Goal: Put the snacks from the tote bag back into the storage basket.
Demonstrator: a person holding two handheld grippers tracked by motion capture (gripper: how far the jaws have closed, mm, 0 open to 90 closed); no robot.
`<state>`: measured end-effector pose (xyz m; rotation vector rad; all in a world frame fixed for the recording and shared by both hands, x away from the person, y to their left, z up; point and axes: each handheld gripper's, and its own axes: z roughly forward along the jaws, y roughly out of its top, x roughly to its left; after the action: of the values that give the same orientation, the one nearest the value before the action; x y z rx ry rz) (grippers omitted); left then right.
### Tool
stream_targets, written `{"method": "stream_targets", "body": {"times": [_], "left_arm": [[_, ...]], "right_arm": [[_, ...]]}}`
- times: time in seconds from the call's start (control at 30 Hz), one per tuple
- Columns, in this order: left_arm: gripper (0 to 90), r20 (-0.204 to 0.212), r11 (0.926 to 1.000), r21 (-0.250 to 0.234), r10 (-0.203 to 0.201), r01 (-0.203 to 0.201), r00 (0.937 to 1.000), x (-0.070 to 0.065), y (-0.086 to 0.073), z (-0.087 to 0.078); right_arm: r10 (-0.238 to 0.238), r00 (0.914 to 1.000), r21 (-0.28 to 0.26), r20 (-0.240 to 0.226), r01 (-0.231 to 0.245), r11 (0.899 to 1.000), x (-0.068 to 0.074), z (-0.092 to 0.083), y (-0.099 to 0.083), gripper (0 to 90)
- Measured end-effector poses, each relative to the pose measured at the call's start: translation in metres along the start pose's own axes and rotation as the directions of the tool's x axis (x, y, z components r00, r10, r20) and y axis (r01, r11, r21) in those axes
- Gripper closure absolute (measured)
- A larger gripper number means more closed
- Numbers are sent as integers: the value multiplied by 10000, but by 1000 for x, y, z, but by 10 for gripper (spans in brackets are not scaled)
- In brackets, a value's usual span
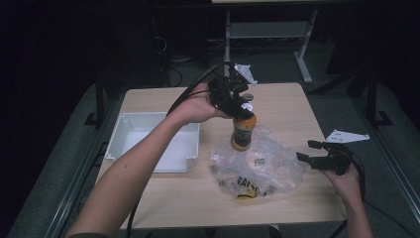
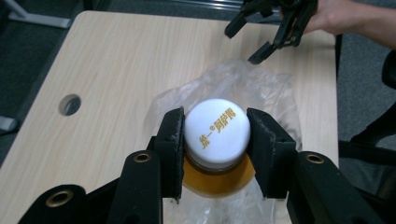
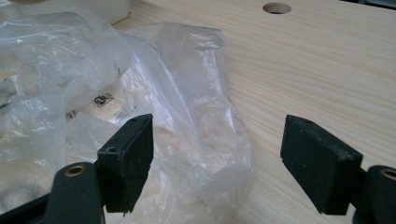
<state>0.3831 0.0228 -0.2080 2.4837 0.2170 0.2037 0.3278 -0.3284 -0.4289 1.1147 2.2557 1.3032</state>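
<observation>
Bottle [image 1: 242,131] of amber liquid stands upright near the middle of the table [image 1: 277,101], its base on the far edge of a crumpled clear plastic bag [image 1: 262,166]. My left gripper [image 2: 215,140] comes down from above and pinches its white cap [image 2: 215,128] between both pads, which press the cap's sides. My right gripper [image 1: 313,151] hovers at the bag's right edge with jaws spread wide apart, touching nothing. A white tray [image 1: 124,130] sits to the left of the bag, near the table's left edge.
</observation>
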Motion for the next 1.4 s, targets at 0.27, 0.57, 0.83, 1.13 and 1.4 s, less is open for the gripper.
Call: {"method": "stream_targets", "body": {"times": [0.27, 0.57, 0.83, 1.13, 1.4], "left_arm": [[591, -227, 9995, -208, -243, 239, 9994, 9, -19, -20], [590, -500, 9986, -125, -519, 514, 9974, 18, -42, -38], [589, -700, 9976, -38, -686, 685, 9952, 21, -60, -47], [590, -872, 9940, -142, -1089, 1081, 9902, 26, -78, -57], [590, -973, 9919, -162, -1270, 1260, 9871, 28, -89, -62]], "right_arm": [[38, 9999, 52, 99, -38, 10000, 1, 0, -1, 248], [98, 9997, 134, 223, -101, 9999, 1, 2, -1, 245], [162, 9994, 171, 315, -167, 9997, -1, 2, -4, 245], [137, 9994, 23, 309, -138, 9999, 0, 0, -2, 246], [86, 9995, 182, 311, -92, 9998, 2, 4, -1, 246]]}}
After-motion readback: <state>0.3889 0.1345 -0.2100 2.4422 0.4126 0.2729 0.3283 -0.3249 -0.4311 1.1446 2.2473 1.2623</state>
